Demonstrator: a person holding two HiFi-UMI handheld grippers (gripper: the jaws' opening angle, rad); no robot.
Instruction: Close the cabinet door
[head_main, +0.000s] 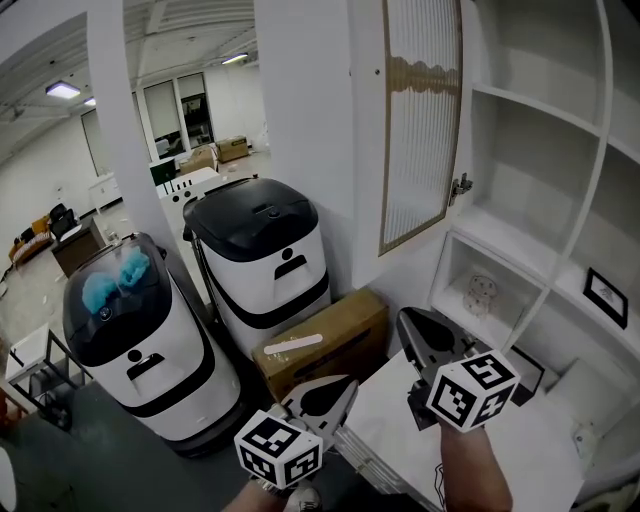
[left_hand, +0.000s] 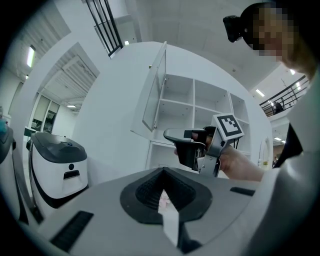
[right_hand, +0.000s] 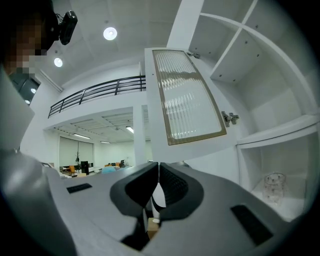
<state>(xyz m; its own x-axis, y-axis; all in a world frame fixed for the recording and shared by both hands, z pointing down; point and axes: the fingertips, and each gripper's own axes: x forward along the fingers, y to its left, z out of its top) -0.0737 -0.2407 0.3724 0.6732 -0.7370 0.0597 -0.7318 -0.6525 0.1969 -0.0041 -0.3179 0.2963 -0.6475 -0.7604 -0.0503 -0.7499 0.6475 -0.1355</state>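
The cabinet door (head_main: 420, 120), ribbed glass in a wooden frame, stands swung wide open at the left edge of the white cabinet (head_main: 540, 108). A lower compartment at that edge holds a clear glass piece (head_main: 482, 294); a small framed picture (head_main: 606, 297) stands on a shelf further right. Below the door, apart from it, the left hand-held gripper (head_main: 335, 392) has its jaws together with nothing between them, and so does the right hand-held gripper (head_main: 425, 335). On the floor a cardboard box (head_main: 325, 340) sits beside two black-lidded white units; the left unit (head_main: 130, 340) holds something blue (head_main: 118, 275) under its dome
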